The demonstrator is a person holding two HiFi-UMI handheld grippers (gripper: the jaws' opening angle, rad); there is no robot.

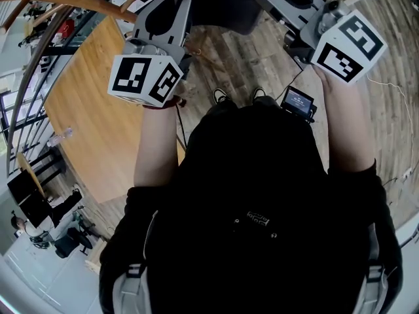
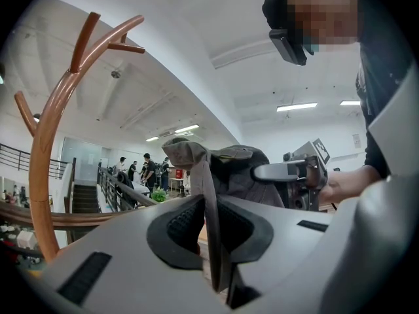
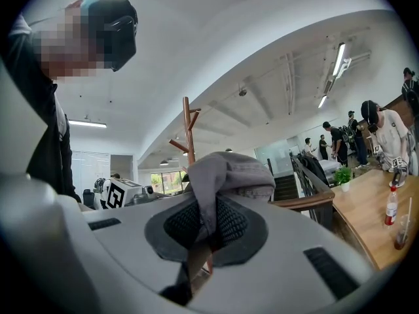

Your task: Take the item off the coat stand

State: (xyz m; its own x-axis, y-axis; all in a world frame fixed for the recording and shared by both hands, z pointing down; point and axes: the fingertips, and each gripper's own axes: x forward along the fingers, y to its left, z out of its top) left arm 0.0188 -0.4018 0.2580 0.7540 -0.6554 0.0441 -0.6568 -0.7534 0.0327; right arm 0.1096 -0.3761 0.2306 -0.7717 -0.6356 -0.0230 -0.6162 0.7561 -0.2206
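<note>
Brown curved wooden coat stand (image 2: 40,175): left edge of left gripper view, apart from load. Dark grey crumpled fabric item (image 2: 236,169): frame centre, slung between both tools, seemingly clear of hooks, though lower part hidden. Left tool (image 2: 209,224): pinched narrow on strap-like fold. Right tool (image 3: 206,224): clamped on bunched edge. Hold both grips firm, draw away together and level, mind trailing cloth snagging.
</note>
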